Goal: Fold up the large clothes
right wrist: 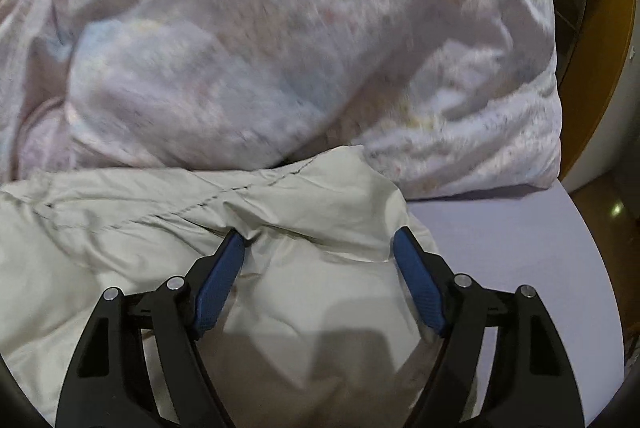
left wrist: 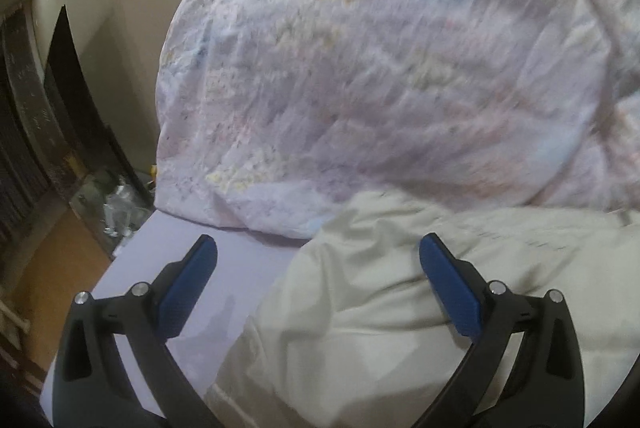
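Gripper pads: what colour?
Blue pads on black fingers, both grippers; clearest in the right wrist view.

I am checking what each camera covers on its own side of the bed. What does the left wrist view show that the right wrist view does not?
Only the left wrist view: the left gripper, jaws wide open over the sheet and the garment's edge, and a dark cluttered corner beside the bed.

Only the right wrist view: the right gripper, jaws open astride a raised fold, holding nothing, and an orange wooden frame.

Both: the cream garment, the floral quilt heaped behind it, and the lavender sheet.
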`<move>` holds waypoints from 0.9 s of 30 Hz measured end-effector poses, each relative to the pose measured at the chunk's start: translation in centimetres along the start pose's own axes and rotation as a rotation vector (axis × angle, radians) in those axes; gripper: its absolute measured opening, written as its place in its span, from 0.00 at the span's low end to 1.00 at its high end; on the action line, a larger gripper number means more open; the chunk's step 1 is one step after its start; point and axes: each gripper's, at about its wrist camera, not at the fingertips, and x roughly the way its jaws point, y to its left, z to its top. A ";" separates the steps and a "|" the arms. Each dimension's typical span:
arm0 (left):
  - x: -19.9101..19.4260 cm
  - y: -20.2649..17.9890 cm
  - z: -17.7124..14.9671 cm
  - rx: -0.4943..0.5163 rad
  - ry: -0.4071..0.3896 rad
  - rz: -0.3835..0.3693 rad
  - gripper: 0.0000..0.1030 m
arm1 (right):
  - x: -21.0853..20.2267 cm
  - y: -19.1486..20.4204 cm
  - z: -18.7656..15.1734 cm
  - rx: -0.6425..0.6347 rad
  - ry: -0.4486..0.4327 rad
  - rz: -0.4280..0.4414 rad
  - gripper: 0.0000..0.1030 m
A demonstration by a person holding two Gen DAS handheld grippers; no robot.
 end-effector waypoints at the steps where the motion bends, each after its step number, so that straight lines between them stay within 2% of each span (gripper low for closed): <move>1: 0.8 0.5 -0.2 -0.005 0.014 0.003 0.98 | 0.6 0.0 -0.2 0.007 0.007 -0.001 0.77; 6: 3.0 2.0 -0.7 -0.082 0.083 -0.068 0.98 | 0.7 -0.8 -1.0 0.034 0.014 0.010 0.79; 13: 4.2 2.0 -1.1 -0.091 0.109 -0.086 0.98 | 2.0 0.0 -1.2 0.031 0.045 0.001 0.84; 27: 7.3 3.5 -1.4 -0.130 0.182 -0.152 0.98 | 5.4 -3.2 -1.7 0.079 0.104 0.066 0.89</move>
